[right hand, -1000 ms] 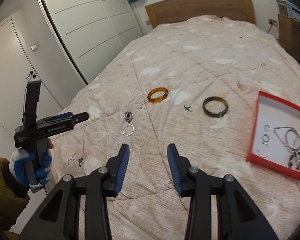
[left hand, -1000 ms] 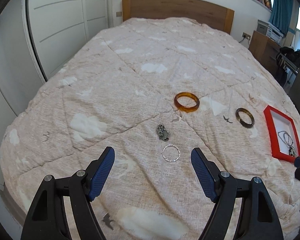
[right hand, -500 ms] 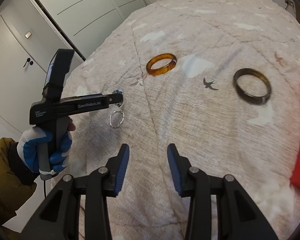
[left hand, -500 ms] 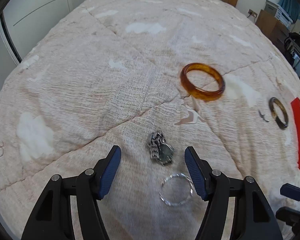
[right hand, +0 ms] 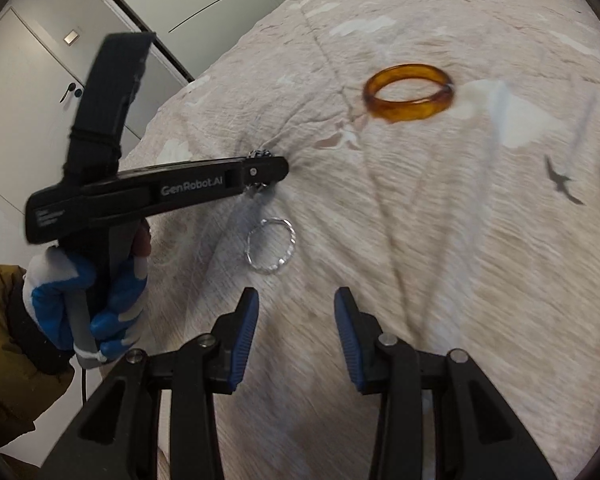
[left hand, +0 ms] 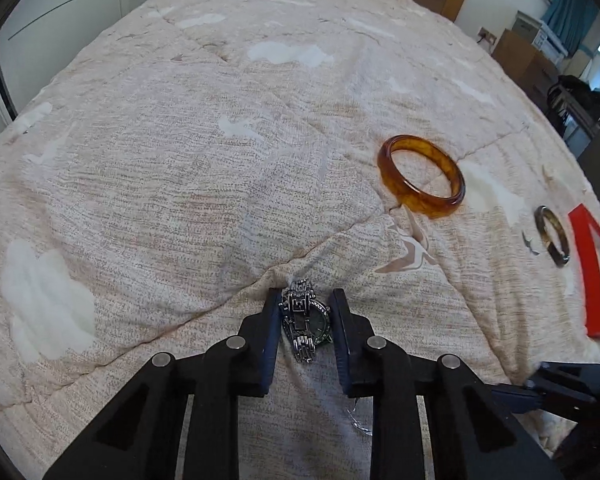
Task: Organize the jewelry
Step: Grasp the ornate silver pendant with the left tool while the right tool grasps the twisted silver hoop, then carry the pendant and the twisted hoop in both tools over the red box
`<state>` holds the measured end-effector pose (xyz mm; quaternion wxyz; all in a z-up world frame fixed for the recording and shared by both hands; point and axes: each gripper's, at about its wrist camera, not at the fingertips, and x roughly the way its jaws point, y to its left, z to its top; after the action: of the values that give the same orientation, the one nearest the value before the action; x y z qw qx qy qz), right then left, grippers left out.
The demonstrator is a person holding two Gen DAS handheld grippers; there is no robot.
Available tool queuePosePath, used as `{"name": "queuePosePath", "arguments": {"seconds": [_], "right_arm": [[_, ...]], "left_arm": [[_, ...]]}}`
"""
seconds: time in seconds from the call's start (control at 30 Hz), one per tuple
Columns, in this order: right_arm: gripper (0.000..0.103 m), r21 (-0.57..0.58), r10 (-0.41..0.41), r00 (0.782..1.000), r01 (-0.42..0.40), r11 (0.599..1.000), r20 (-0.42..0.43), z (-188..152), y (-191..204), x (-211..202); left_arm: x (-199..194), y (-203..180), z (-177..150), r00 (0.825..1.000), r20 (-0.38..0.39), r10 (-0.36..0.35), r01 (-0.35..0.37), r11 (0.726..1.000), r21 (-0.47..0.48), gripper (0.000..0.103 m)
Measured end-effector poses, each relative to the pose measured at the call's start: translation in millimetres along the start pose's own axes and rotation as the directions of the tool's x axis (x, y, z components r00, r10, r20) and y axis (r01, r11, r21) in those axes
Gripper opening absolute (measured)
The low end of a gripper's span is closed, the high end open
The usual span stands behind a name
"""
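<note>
Both left claw [left hand: 305, 320] pads now against watch [left hand: 306, 322].

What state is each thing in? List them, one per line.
left tongs: closed around the watch
wristwatch: gripped, on the quilt
right tongs: open, empty
silver bangle: flat, free
amber bangle: flat, untouched
dark bangle: flat, beside the tray
red tray: open

We see a beige quilt [left hand: 180, 168] with white cloud patches and small brown bird prints. Amber bangle [left hand: 421, 175] is mottled orange-brown; second bangle [left hand: 552, 235] is dark brown-olive, mottled. Watch [left hand: 305, 319] is silver with a dark dial. Thin ring bracelet [right hand: 271, 250] is silver. Box [left hand: 591, 264] is red. Our tools are black with blue pads [right hand: 244, 336]. Glove [right hand: 80, 300] is blue and white.
</note>
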<state>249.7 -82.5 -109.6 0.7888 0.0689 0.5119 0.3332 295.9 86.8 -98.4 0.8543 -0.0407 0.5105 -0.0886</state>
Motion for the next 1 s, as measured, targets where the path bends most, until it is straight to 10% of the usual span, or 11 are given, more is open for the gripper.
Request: {"name": "queuePosePath", "arguments": {"seconds": [0.2,0.37,1.0], "right_arm": [[0.033,0.005,0.012,1.000,-0.012,1.000,-0.022,17.8,8.0,27.4],[0.004,0.012,-0.045,0.996,0.046,0.999,-0.075,25.7,7.3,48.0],[0.004,-0.009,-0.152,0.985,0.154,0.988,0.080,-11.6,18.4,-63.4]], "left_arm": [[-12.6,11.2,-4.7,0.997,0.019,-0.075,0.076,0.997,-0.025,0.023],[-22.8,13.7,-6.4,0.995,0.029,-0.098,0.099,0.995,-0.030,0.023],[-91.3,-35.4,-15.1,0.992,0.108,-0.068,0.067,0.998,0.013,0.022]]}}
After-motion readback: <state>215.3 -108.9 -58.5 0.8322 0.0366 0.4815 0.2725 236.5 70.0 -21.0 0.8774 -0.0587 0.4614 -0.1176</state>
